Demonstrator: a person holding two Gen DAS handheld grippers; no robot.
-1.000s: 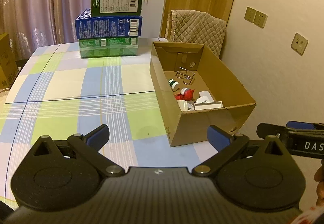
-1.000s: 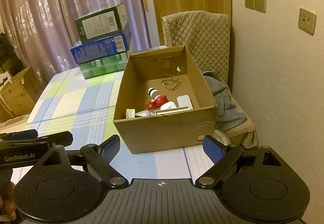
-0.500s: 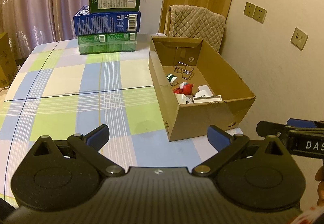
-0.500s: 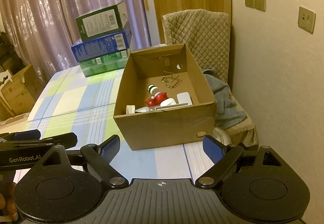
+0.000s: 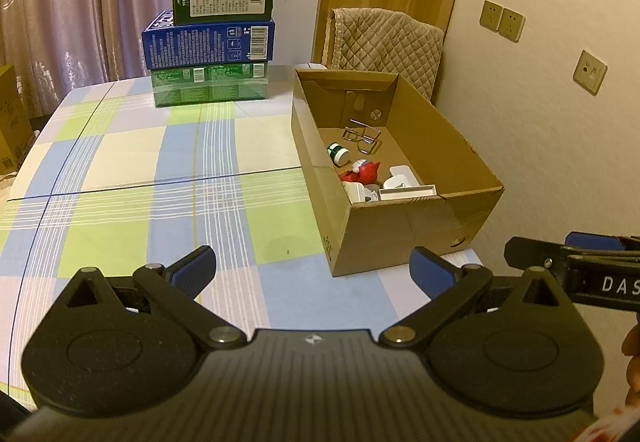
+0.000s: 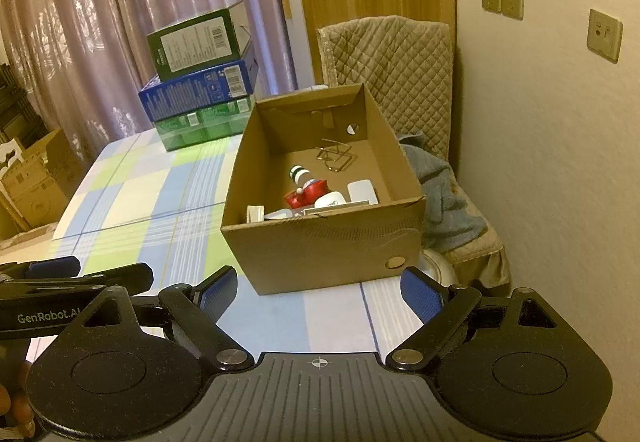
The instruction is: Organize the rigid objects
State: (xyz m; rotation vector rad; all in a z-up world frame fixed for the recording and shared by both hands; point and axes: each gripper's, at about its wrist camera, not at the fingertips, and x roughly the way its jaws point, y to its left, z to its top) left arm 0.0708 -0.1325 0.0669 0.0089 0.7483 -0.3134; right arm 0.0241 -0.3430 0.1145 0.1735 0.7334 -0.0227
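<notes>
On the left we hold the left tongs (image 5: 312,268) spread and empty over the checked worktop (image 5: 160,178). Right of them, the small rigid items lie gathered in the cardboard box (image 6: 320,242), likely for tidiness. Our right tongs (image 6: 318,288) gape, empty.

The left gripper (image 5: 314,270) hangs with its 2 blue-padded fingers (image 5: 194,268) spread wide and nothing between them, above the checked tablecloth (image 5: 168,178). Just beyond the right finger sits the cardboard box (image 5: 400,226) holding a red toy (image 5: 362,173), and far ahead of the left finger stand 3 stacked boxes (image 5: 212,54).
</notes>
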